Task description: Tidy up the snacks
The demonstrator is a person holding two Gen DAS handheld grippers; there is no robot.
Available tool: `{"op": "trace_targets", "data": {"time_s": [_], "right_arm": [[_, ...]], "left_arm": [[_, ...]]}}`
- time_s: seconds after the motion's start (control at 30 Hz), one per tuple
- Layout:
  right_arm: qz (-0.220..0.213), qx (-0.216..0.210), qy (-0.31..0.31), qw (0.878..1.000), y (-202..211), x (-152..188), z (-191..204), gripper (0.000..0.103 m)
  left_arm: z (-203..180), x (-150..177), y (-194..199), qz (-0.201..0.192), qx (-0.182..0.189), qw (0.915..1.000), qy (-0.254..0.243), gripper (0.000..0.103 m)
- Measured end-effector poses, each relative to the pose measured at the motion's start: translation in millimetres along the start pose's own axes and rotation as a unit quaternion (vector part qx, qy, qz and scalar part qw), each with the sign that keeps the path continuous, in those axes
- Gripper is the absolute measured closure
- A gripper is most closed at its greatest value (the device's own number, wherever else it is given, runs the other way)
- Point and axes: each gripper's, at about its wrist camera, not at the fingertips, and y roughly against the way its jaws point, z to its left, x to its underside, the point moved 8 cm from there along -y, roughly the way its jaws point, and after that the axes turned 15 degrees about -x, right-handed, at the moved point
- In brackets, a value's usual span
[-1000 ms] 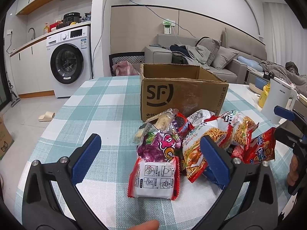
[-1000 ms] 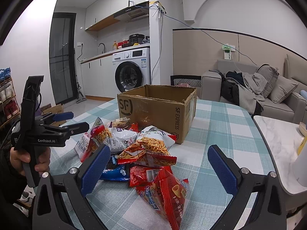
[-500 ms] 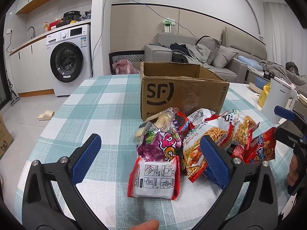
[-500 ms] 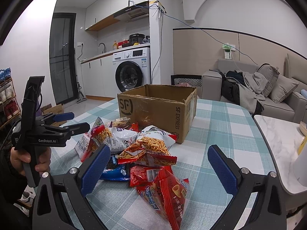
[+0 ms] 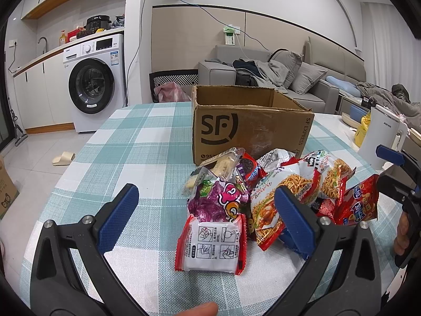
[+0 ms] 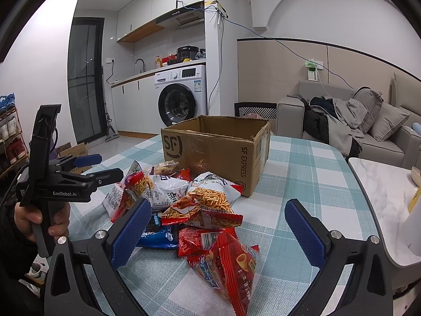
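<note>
Snacks (image 5: 265, 200) lie heaped on my checked table (image 5: 136, 142), just in front of the open box (image 5: 250, 129), and none are inside it that I can see. My left gripper (image 5: 205, 216) hangs low over the near edge with its jaws spread wide and nothing between them; a white pack (image 5: 213, 245) with printed cooking diagrams sits right ahead of it, a purple bag (image 5: 218, 200) touching it behind. My right gripper (image 6: 215, 229) is likewise wide open and empty, hovering above a red bag (image 6: 226, 263) and a noodle bag (image 6: 205, 202); a blue pack (image 6: 158, 234) is partly buried under them.

From the right wrist I see my left hand (image 6: 31, 216) on the left gripper's handle. Around the table: a washer (image 5: 94, 84) by the counter, a sofa (image 5: 276, 79) piled with clothes behind the box, a white kettle (image 5: 379, 139) at the table's right side, a slipper (image 5: 63, 158) on the floor.

Readable writing: "SF" and "SF EXPRESS" on the box, "GenRobot.AI" on the left gripper's body. Snack labels are too small for me to read.
</note>
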Motion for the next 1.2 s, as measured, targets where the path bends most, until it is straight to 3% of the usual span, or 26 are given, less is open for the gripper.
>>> {"op": "trace_targets", "data": {"time_s": [0.73, 1.03, 1.2], "right_arm": [[0.013, 0.020, -0.016, 1.000, -6, 4, -11, 0.000], [0.068, 0.023, -0.040, 0.997, -16, 16, -22, 0.000], [0.091, 0.020, -0.056, 0.994, -12, 21, -24, 0.000]], "left_arm": [[2, 3, -7, 0.012, 0.004, 0.9999, 0.008, 0.000], [0, 6, -11, 0.027, 0.007, 0.9995, -0.012, 0.000], [1, 12, -16, 0.056, 0.015, 0.9982, -0.018, 0.000]]}}
